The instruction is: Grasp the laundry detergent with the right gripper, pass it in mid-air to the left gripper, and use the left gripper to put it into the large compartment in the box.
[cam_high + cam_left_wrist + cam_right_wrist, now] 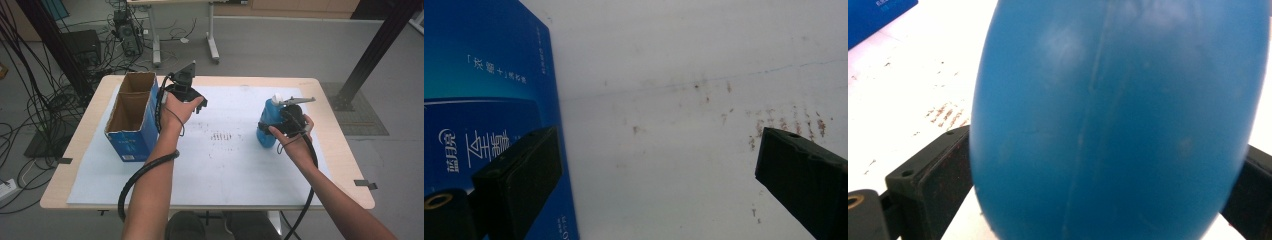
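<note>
The right tool (280,125) is clamping a smooth, rounded blue bottle (269,122) with a white cap, standing on the counter's (240,170) right side, while the left tool (192,100) is hanging wide open beside the blue box (131,116).

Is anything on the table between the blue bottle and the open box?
Nothing visible. The bottle, in the right gripper, and the box are separated by bare, stained mat; the left gripper hovers beside the box.

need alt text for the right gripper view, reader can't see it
A blue plastic bottle sits close up between the right gripper's two black jaws, which press against its sides. Behind it lies a white table mat with small brown marks, and a corner of a blue box shows at top left.
</note>
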The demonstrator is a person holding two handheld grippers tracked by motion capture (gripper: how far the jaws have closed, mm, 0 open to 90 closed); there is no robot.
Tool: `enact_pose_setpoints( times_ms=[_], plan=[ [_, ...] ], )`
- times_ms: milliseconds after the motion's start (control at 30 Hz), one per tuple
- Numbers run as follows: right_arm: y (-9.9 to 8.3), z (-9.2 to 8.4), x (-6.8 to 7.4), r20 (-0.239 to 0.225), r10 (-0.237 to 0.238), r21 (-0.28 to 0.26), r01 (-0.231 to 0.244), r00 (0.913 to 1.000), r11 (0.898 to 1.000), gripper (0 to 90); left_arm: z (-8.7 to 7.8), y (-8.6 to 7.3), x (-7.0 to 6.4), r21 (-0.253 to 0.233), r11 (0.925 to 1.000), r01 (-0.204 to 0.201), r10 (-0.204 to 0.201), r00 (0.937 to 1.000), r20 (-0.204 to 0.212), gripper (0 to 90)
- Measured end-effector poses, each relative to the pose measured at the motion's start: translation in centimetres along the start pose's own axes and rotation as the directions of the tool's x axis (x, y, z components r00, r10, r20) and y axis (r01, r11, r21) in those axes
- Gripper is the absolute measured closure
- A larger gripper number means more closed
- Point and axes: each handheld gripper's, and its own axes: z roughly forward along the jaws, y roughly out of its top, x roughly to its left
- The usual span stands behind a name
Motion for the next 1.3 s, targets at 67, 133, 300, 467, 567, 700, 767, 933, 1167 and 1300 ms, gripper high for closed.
enact_pose_setpoints(
  times_ms=[67, 133, 300, 467, 567, 700, 767, 933, 1167, 1300],
  plan=[
    [0.00, -0.01, 0.01, 0.001, 0.000, -0.001, 0.000, 1.0000, 1.000, 2.6, 0.01, -0.01, 0.01, -0.004, 1.0000, 0.004, -0.004, 1.0000, 0.000, 5.4],
    [0.00, -0.01, 0.01, 0.001, 0.000, 0.000, 0.000, 1.0000, 1.000, 2.7, 0.00, -0.01, 0.02, -0.005, 1.0000, 0.005, -0.005, 1.0000, -0.001, 5.4],
    [-0.03, -0.01, -0.01, 0.004, 0.002, 0.003, -0.002, 1.0000, 1.000, 2.8, 0.06, -0.07, -0.05, 0.001, 1.0000, -0.003, 0.003, 1.0000, 0.001, 5.4],
    [-0.03, -0.05, 0.00, 0.006, 0.001, 0.000, -0.001, 1.0000, 1.000, 3.1, 0.06, -0.07, -0.08, 0.000, 1.0000, -0.003, 0.003, 1.0000, 0.001, 5.4],
    [-0.05, -0.06, -0.01, 0.007, 0.003, 0.000, -0.003, 1.0000, 1.000, 3.1, 0.02, -0.04, -0.06, -0.001, 1.0000, -0.002, 0.002, 1.0000, 0.001, 5.4],
    [-0.09, -0.05, -0.02, 0.008, 0.005, -0.001, -0.005, 1.0000, 1.000, 3.1, -0.04, -0.01, -0.04, -0.002, 1.0000, -0.003, 0.003, 1.0000, 0.001, 5.4],
    [-0.11, -0.04, 0.00, 0.008, 0.004, -0.002, -0.004, 1.0000, 1.000, 3.1, -0.04, -0.03, -0.04, -0.001, 1.0000, -0.005, 0.005, 1.0000, 0.002, 5.4],
    [-0.23, -0.04, 0.05, 0.008, 0.004, -0.005, -0.004, 1.0000, 1.000, 3.2, 0.05, -0.07, -0.07, 0.001, 1.0000, -0.003, 0.003, 1.0000, 0.001, 5.4],
    [-0.33, -0.03, -0.01, 0.008, 0.008, -0.008, -0.008, 0.9999, 1.000, 3.5, 0.01, -0.06, -0.12, 0.000, 1.0000, -0.006, 0.006, 1.0000, 0.002, 5.4],
    [-0.32, -0.05, 0.05, 0.009, 0.006, -0.009, -0.006, 0.9999, 1.000, 3.9, 0.06, -0.07, -0.15, 0.002, 1.0000, -0.006, 0.006, 1.0000, 0.001, 5.4]
  ],
)
